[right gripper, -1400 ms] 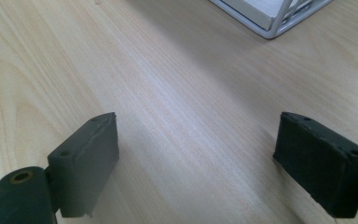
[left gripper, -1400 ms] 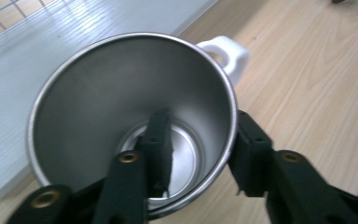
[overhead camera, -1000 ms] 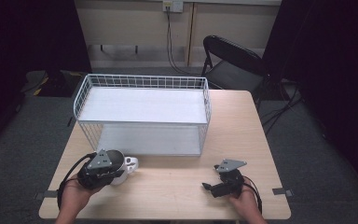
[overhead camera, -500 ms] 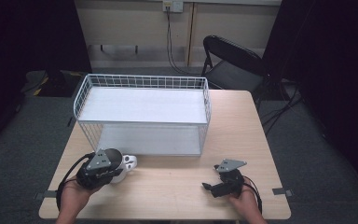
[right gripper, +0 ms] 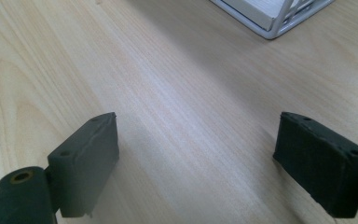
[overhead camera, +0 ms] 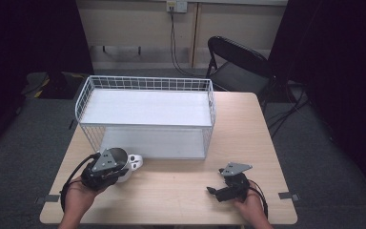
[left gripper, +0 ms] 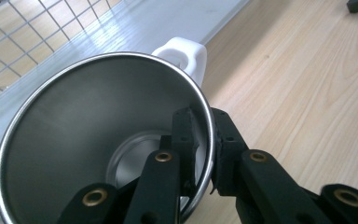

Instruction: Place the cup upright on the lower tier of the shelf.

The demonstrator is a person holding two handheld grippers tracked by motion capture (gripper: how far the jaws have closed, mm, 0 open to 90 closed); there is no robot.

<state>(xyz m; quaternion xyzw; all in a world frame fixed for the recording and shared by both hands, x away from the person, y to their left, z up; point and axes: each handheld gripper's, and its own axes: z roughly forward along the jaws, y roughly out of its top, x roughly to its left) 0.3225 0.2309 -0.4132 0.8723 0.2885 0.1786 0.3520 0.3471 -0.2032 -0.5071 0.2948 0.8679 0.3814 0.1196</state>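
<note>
- High view: the left gripper (overhead camera: 124,168) holds a steel cup (overhead camera: 132,163) near the tabletop's (overhead camera: 181,186) front-left corner, just before the empty wire rack (overhead camera: 145,112).
- Left gripper view: jaws clamp the cup's rim (left gripper: 204,140), one inside, one outside; the cup is empty. The thin-rim grip may slip.
- Right gripper view: the right gripper (right gripper: 196,163) is spread, empty.

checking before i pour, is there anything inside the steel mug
Nothing shows inside the steel mug except one jaw of the left gripper, which pinches its rim. That jaw and the arms of the gripper cover part of the bottom, so that patch stays unseen.
</note>
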